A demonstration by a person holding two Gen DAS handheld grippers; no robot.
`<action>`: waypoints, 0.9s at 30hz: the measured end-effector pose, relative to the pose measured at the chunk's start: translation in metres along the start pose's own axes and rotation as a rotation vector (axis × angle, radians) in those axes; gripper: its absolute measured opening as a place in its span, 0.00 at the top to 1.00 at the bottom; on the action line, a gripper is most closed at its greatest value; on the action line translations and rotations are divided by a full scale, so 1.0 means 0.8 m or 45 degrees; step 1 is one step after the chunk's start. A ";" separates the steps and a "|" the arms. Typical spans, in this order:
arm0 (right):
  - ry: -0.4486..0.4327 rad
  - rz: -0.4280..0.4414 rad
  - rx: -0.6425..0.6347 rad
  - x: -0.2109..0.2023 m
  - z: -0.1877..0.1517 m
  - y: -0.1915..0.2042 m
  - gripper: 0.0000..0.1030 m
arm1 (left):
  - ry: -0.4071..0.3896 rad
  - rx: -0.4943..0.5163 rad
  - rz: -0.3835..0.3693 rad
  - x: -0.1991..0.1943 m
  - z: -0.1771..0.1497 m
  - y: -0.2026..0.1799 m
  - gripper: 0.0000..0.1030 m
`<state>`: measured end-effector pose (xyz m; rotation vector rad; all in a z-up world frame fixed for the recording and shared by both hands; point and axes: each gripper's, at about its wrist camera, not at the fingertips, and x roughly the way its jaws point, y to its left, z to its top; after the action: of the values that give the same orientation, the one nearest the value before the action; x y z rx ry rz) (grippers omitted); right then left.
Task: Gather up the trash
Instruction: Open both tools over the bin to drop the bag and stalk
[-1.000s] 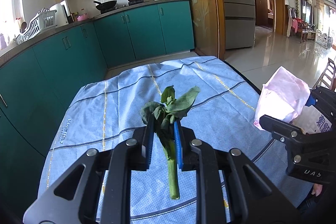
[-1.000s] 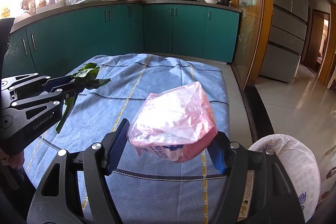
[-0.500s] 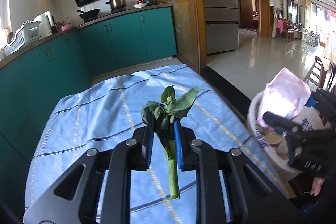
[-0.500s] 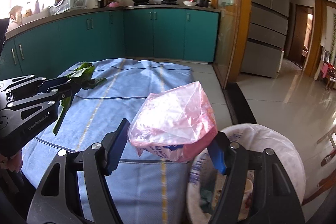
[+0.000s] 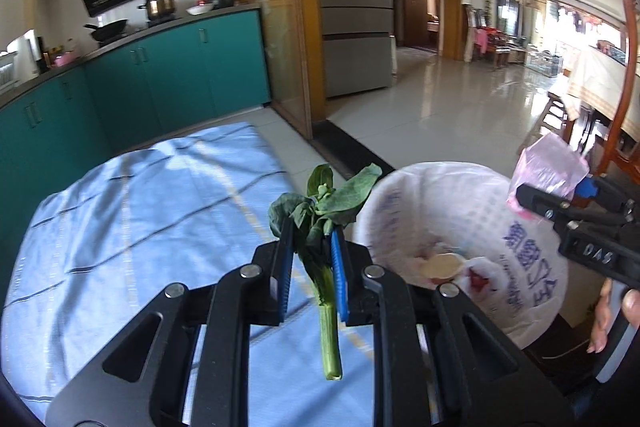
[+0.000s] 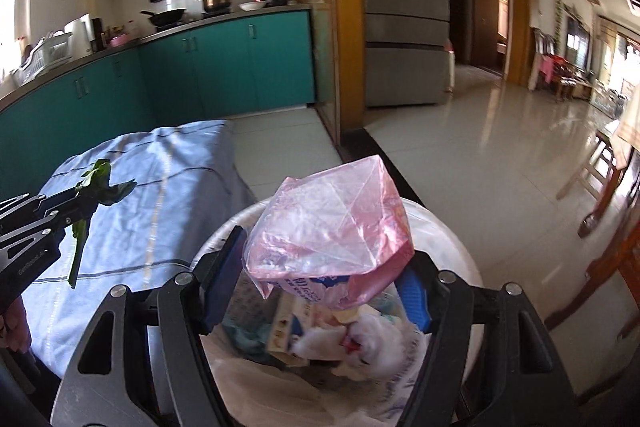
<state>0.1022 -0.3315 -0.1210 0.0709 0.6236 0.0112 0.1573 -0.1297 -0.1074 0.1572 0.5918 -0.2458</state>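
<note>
**Trash held at the bin**

A table under a blue checked cloth (image 5: pixel 120 211) is seen before teal cabinets (image 5: pixel 180 71), with a tiled floor (image 5: pixel 460 107) to the right. A wilted green stalk (image 5: pixel 320 227) is pinched between the closed left tongs (image 5: pixel 310 267) at the table edge. A crumpled pink plastic bag (image 6: pixel 328 235) is clamped in the half-spread right tongs (image 6: pixel 320 279), above the lined bin (image 6: pixel 448 239).

The pink bag (image 6: pixel 328 227) hides much of the bin's (image 6: pixel 460 255) contents behind it, and print on the carton below the bag is too blurred to read. Right of the bin, the hand (image 5: pixel 612 311) is cut off by the frame edge
</note>
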 end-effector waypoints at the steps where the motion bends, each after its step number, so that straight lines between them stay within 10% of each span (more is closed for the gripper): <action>1: 0.017 -0.007 0.010 0.002 -0.004 -0.007 0.34 | 0.000 0.008 -0.016 0.004 0.000 -0.007 0.82; 9: 0.143 0.029 0.047 0.028 -0.026 -0.022 0.33 | 0.028 0.023 -0.089 0.028 -0.002 -0.043 0.82; 16: 0.052 -0.017 0.115 0.008 -0.013 -0.034 0.09 | 0.046 0.052 -0.101 0.036 -0.004 -0.060 0.82; 27: 0.025 -0.122 0.353 -0.004 -0.017 -0.086 0.07 | 0.030 0.126 -0.227 0.053 -0.006 -0.110 0.79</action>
<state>0.0909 -0.3995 -0.1349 0.3090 0.6446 -0.1679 0.1648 -0.2208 -0.1417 0.2037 0.6176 -0.4467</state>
